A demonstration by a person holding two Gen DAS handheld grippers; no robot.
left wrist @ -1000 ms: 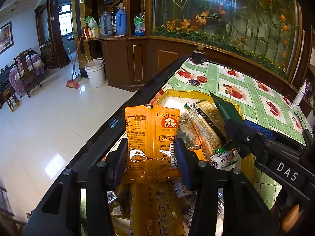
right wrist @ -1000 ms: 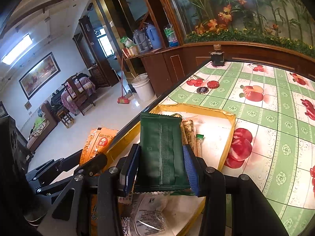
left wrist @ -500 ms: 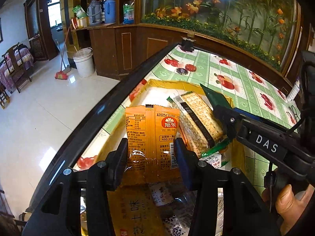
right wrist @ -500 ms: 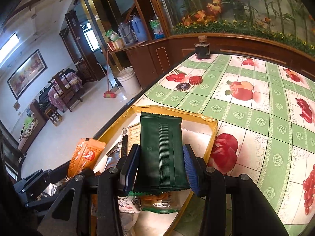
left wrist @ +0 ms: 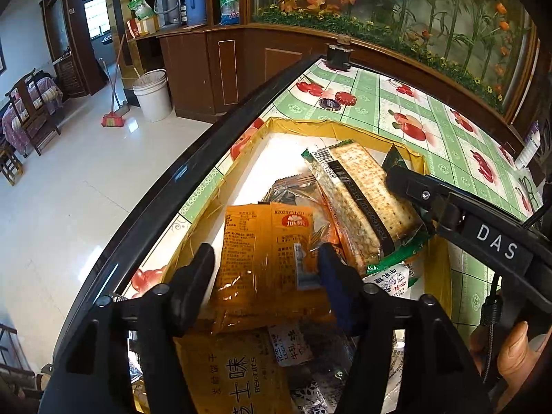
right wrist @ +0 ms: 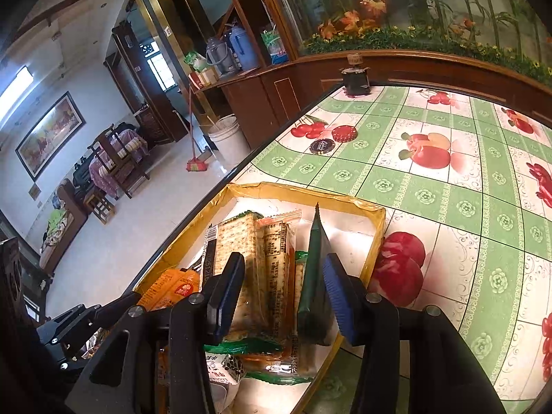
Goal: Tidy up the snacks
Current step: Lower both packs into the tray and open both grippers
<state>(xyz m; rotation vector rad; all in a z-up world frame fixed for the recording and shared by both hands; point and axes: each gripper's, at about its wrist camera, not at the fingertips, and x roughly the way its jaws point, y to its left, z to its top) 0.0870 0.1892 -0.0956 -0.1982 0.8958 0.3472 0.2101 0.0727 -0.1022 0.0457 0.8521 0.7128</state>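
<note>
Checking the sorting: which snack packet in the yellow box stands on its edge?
The dark green foil packet, upright beside the right gripper's blue pad; the others lie flat.

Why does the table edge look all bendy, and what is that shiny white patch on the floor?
Left wrist view: the fisheye lens bows the straight table edge; the white patch is light glaring off the glossy floor; the orange packet is a bit smeared. Right wrist view: same bending, and the picture corners go dark.
</note>
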